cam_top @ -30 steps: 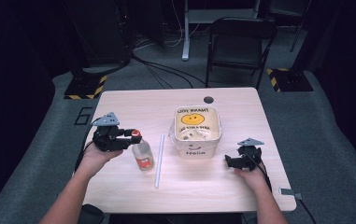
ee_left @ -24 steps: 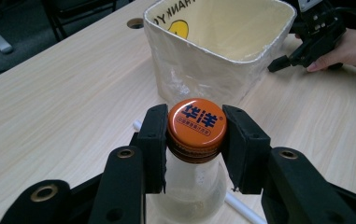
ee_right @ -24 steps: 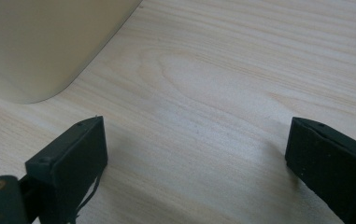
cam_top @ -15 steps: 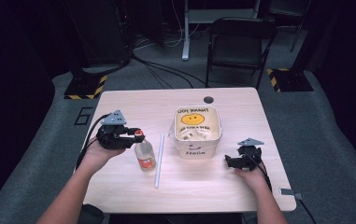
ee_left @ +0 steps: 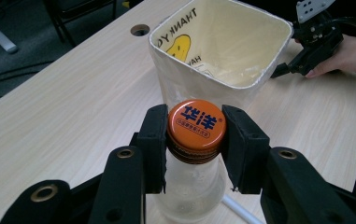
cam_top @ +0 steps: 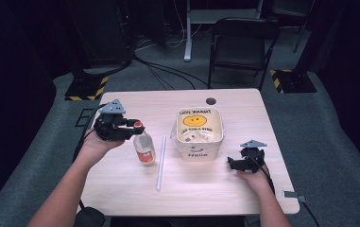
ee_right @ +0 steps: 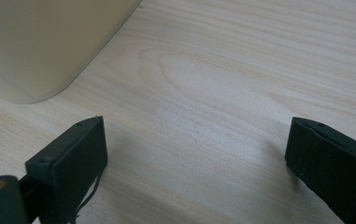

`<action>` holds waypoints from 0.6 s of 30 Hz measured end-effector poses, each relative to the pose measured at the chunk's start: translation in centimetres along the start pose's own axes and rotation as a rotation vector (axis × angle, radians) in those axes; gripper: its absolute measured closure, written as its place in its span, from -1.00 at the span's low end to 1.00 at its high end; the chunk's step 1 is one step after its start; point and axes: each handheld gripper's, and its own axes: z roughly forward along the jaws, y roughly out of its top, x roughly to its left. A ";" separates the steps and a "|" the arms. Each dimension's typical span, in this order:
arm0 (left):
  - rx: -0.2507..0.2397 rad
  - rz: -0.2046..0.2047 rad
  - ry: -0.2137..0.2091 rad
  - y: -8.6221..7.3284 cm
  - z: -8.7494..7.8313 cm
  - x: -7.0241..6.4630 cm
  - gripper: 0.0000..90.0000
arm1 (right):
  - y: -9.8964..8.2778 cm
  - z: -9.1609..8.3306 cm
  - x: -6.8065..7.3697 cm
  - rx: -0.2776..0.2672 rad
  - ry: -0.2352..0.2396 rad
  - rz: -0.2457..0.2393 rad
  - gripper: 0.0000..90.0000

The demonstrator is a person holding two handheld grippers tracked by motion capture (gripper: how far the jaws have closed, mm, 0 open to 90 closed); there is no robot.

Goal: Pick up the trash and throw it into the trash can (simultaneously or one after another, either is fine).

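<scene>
Orange cap [ee_left: 196, 122] of the glass bottle [cam_top: 144, 148] is pinched between the left gripper [ee_left: 196, 144] pads, which have just been closing on it. The bottle stands left of centre on the table [cam_top: 121, 184], and vs. a sec ago the left hand sits a bit higher (lift or twist-off starting, I'd say). White straw [cam_top: 160, 162] lies just beside it, smiley bucket [cam_top: 199, 130] near on the right, so sideways room is tight; up is free. Right gripper [ee_right: 196, 158] rests jaws wide, nothing between, close by the bucket's corner.
</scene>
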 end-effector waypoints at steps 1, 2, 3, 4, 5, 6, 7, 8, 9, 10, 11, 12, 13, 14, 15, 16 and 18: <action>0.000 0.000 0.000 0.0 0.0 0.0 0.40 | 0.0 0.0 0.0 0.000 0.000 0.000 -0.89; -0.001 0.003 0.001 0.3 -0.1 0.0 0.40 | 0.0 0.0 0.0 0.000 0.000 0.000 -0.89; -0.004 0.002 0.003 0.5 -0.1 0.0 0.40 | 0.0 0.0 0.0 0.000 0.000 0.000 -0.89; -0.003 0.007 0.003 1.0 -0.2 0.1 0.40 | 0.0 0.0 0.0 -0.001 0.000 0.000 -0.89; -0.003 0.007 0.003 1.0 -0.2 0.1 0.40 | 0.0 0.0 0.0 -0.001 0.000 0.000 -0.89; -0.008 -0.001 0.001 1.3 -0.3 0.2 0.40 | 0.0 0.0 0.0 0.000 -0.001 -0.001 -0.89; -0.008 0.000 -0.001 1.6 -0.3 0.2 0.40 | 0.0 0.0 0.0 0.000 0.000 0.000 -0.89; -0.017 -0.001 0.000 2.0 -0.4 0.2 0.40 | 0.0 0.0 0.0 0.000 0.000 0.000 -0.89; -0.017 -0.001 0.000 2.0 -0.4 0.2 0.40 | 0.0 0.0 0.0 0.000 0.000 0.000 -0.89; -0.016 0.004 -0.004 2.4 -0.5 0.4 0.40 | 0.0 0.0 0.0 0.000 -0.002 0.000 -0.89; -0.016 0.004 -0.004 2.4 -0.5 0.4 0.40 | 0.0 0.0 0.0 -0.001 -0.002 -0.001 -0.89; -0.021 -0.007 -0.011 2.8 -0.5 0.5 0.40 | 0.0 0.0 0.0 -0.001 -0.001 -0.001 -0.89; -0.023 -0.009 -0.013 3.0 -0.5 0.5 0.40 | 0.0 0.0 0.0 -0.001 -0.001 -0.001 -0.89; -0.025 -0.008 -0.014 3.2 -0.5 0.5 0.40 | 0.0 0.0 0.0 -0.001 -0.001 -0.001 -0.89; -0.025 -0.008 -0.014 3.2 -0.5 0.5 0.40 | 0.0 0.0 0.0 -0.001 -0.001 -0.001 -0.89; -0.027 -0.007 -0.013 3.6 -0.5 0.5 0.40 | 0.0 0.0 0.0 -0.001 -0.001 -0.002 -0.89; -0.022 -0.001 -0.015 3.8 -0.5 0.6 0.40 | 0.0 0.0 0.0 -0.001 -0.001 -0.002 -0.89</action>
